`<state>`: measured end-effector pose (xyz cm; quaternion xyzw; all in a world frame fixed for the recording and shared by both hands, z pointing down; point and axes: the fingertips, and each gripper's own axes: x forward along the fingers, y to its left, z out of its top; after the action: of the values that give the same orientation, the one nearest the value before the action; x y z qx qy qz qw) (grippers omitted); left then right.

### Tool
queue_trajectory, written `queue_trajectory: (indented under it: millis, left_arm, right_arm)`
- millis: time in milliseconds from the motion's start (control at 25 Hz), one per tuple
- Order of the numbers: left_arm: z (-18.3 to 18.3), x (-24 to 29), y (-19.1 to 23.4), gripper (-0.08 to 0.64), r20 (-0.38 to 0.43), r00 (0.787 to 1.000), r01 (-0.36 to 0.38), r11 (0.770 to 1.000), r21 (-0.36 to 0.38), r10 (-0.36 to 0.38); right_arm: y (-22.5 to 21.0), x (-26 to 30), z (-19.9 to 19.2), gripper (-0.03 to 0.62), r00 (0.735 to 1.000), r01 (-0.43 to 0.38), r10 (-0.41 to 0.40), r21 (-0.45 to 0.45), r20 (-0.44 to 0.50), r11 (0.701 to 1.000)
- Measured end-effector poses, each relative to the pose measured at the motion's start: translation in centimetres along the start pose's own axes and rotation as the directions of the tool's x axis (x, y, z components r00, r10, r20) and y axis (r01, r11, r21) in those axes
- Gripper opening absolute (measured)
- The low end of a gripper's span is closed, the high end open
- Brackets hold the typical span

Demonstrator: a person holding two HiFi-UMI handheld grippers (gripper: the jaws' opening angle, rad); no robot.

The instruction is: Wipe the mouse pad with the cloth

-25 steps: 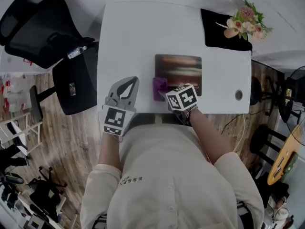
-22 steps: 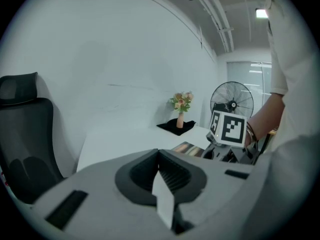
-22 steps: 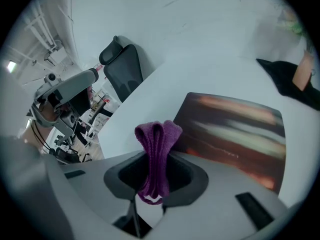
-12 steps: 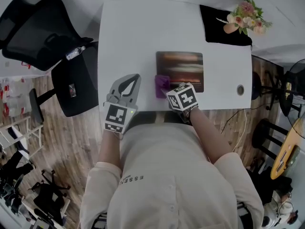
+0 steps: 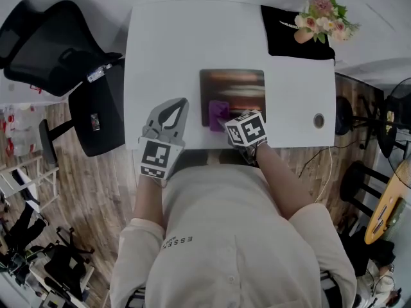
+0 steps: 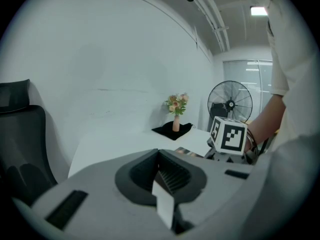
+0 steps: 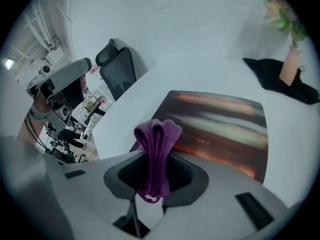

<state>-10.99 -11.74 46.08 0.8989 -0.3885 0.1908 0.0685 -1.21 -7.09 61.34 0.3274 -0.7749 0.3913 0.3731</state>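
A dark mouse pad (image 5: 232, 92) with orange streaks lies in the middle of the white table (image 5: 167, 50). My right gripper (image 5: 223, 126) is shut on a folded purple cloth (image 5: 218, 113), which sits over the pad's near left corner. In the right gripper view the cloth (image 7: 157, 141) stands up out of the shut jaws of the right gripper (image 7: 154, 171), with the mouse pad (image 7: 220, 124) just beyond. My left gripper (image 5: 176, 106) rests at the table's near edge, left of the pad, jaws together and empty. The left gripper (image 6: 167, 184) looks across the table.
A black mat (image 5: 292, 34) with a small vase of flowers (image 5: 318, 18) sits at the far right corner. A round cable hole (image 5: 319, 120) is near the right edge. A black office chair (image 5: 58, 43) stands left of the table. A floor fan (image 6: 230, 104) stands beyond.
The right gripper has carried the purple cloth slightly right, from the pad's left edge onto its near left corner. The left gripper has hardly moved.
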Motion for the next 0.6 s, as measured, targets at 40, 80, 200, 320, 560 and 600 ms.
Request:
queue_trajectory:
  millis: [40, 80, 200, 320, 560, 600]
  left_arm:
    - [0.1, 0.2, -0.2, 0.002, -0.002, 1.000, -0.002, 1.000, -0.002, 0.002]
    - [0.1, 0.4, -0.5, 0.002, -0.003, 1.000, -0.003, 1.000, -0.003, 0.003]
    - [0.4, 1.1, -1.4, 0.002, -0.007, 1.000, -0.004, 1.000, -0.004, 0.004]
    - [0.7, 2.1, -2.4, 0.002, -0.010, 1.000, -0.002, 1.000, -0.006, 0.002]
    - [1.7, 4.1, -4.6, 0.002, -0.010, 1.000, 0.013, 1.000, 0.004, -0.013]
    - [1.8, 4.3, -5.0, 0.002, -0.010, 1.000, 0.015, 1.000, 0.005, -0.015]
  right_arm:
    - [-0.3, -0.2, -0.2, 0.101, 1.000, -0.003, 0.003, 0.005, 0.000, 1.000]
    - [-0.6, -0.4, -0.3, 0.101, 1.000, -0.006, 0.006, 0.009, 0.000, 1.000]
    - [-1.6, -1.1, -0.6, 0.101, 1.000, -0.012, 0.012, 0.012, 0.003, 1.000]
    - [-3.0, -2.0, -1.1, 0.101, 1.000, -0.012, 0.012, 0.020, 0.003, 1.000]
    - [-5.7, -3.7, -2.3, 0.101, 1.000, -0.007, 0.006, 0.037, 0.009, 0.999]
    - [-6.2, -4.0, -2.4, 0.101, 1.000, -0.007, 0.006, 0.039, 0.012, 0.999]
